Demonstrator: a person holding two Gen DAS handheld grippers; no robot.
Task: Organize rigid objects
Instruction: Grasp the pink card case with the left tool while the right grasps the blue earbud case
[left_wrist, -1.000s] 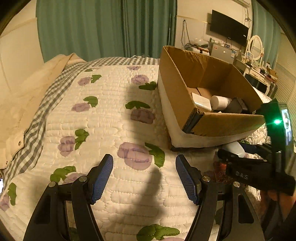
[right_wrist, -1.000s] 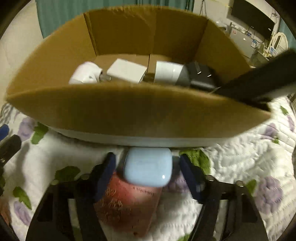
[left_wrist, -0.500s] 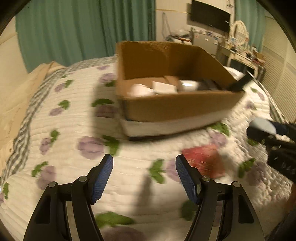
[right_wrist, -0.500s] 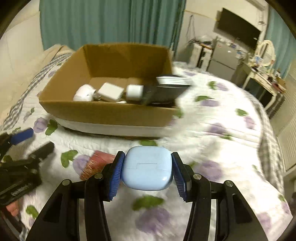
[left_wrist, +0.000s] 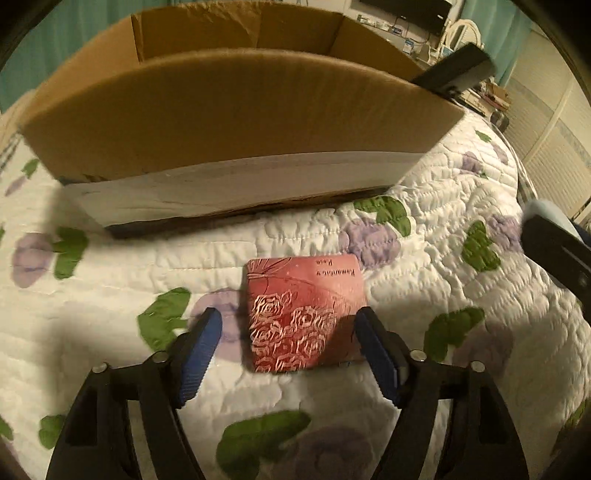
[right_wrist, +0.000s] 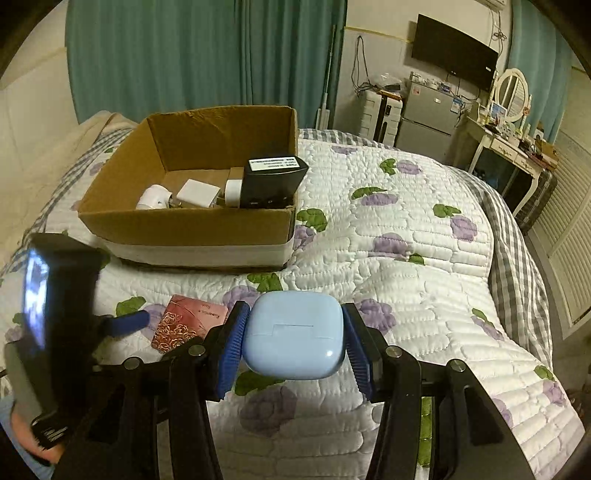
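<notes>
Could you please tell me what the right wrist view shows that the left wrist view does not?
Only the right wrist view shows the box contents: a black device and white items, plus the right gripper shut on the blue case. Only the left wrist view shows the open left gripper straddling the red card. Both show the cardboard box and quilt.

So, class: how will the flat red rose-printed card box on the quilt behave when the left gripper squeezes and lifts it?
The flat red rose-printed box looks stiff and probably light. Lying flat on the soft quilt, its thin edges may slip from the open left gripper.
</notes>
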